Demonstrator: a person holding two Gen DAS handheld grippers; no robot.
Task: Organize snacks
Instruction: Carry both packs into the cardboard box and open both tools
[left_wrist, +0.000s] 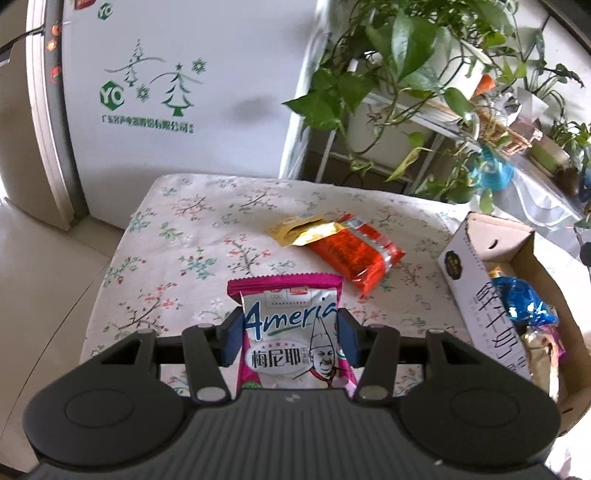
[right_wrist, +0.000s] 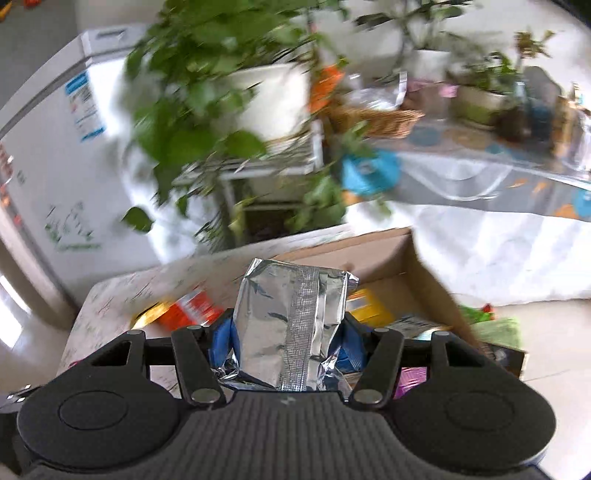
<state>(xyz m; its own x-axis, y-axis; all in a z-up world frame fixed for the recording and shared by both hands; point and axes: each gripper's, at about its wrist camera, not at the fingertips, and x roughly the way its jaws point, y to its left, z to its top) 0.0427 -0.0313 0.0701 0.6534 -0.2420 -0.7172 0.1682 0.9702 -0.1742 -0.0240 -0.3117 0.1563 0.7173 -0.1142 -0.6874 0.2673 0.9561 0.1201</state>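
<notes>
My left gripper (left_wrist: 290, 334) is shut on a pink and white snack packet (left_wrist: 291, 325) and holds it upright above the floral tablecloth (left_wrist: 184, 240). An orange snack packet (left_wrist: 354, 251) and a gold packet (left_wrist: 301, 229) lie further back on the cloth. A cardboard box (left_wrist: 517, 258) with several wrapped snacks stands at the right. My right gripper (right_wrist: 288, 339) is shut on a silver foil packet (right_wrist: 291, 321), held above the table near the cardboard box (right_wrist: 406, 258). The orange packet (right_wrist: 192, 308) shows blurred to the left.
A white freezer (left_wrist: 166, 92) stands behind the table. A plant stand with leafy potted plants (left_wrist: 399, 66) is at the back right. A second covered table (right_wrist: 480, 177) holds pots and bottles. The right wrist view is motion blurred.
</notes>
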